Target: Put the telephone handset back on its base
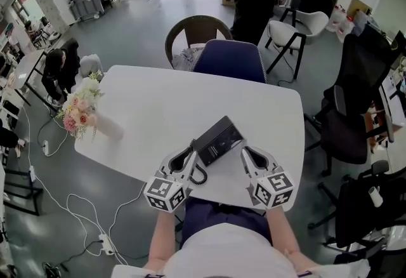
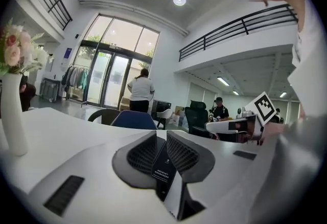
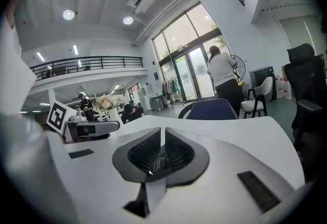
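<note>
The white table [image 1: 146,112] fills the middle of the head view. Most of it lies bare above and to the left of the phone. Only a vase of flowers [image 1: 81,113] stands at its left edge, and a blue chair [image 1: 229,61] stands at its upper edge.

The black telephone base [image 1: 222,134] sits in the lower middle, near the table's lower edge. From above we cannot tell whether the handset rests on it, because the left gripper [image 1: 189,155] covers that end. In the left gripper view the fingers are clamped on the handset [image 2: 164,166], a dark flat piece with small white print that we cannot read.

The right gripper [image 1: 245,155] is just beside the base's lower right corner. In its own view the fingers stand almost together, and a dark bit low in the slit is too unclear to name.

The coiled cord [image 1: 199,175] lies below the base, partly hidden by the left gripper.
</note>
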`<state>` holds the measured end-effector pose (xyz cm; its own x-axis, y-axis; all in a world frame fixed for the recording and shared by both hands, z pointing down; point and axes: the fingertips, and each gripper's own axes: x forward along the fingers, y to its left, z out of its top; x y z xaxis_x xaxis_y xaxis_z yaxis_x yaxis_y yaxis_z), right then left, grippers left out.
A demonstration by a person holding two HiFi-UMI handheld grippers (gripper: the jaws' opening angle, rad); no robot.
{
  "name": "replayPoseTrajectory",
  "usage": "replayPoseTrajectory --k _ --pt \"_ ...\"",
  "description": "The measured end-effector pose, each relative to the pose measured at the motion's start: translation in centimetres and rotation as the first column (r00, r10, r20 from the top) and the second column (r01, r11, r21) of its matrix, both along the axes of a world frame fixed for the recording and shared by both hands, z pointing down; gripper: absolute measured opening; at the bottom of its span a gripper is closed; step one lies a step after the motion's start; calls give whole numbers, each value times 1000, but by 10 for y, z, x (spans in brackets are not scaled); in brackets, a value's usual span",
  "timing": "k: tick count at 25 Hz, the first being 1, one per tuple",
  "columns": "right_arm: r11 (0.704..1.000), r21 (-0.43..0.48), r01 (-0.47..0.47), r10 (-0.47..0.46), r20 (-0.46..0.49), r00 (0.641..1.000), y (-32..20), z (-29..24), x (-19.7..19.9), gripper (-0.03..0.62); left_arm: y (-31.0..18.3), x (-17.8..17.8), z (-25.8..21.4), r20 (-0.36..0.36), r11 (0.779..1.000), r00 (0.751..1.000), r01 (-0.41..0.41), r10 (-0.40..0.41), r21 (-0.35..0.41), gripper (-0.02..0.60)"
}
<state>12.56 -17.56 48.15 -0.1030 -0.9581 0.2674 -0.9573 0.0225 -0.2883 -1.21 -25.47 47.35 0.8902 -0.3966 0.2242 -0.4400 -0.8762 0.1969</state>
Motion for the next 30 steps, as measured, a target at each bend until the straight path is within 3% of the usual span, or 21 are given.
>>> replayPoseTrajectory --k 5,11,30 --pt "1000 4 -9 9 -53 999 8 -3 3 46 10 10 -1 58 997 998 6 -10 78 23" --pt "999 4 -48 48 -76 996 20 0 18 46 23 17 3 23 999 1000 -5 4 50 15" --pt "993 -19 -120 117 -115 986 42 8 35 43 25 9 10 44 997 997 58 -60 54 15"
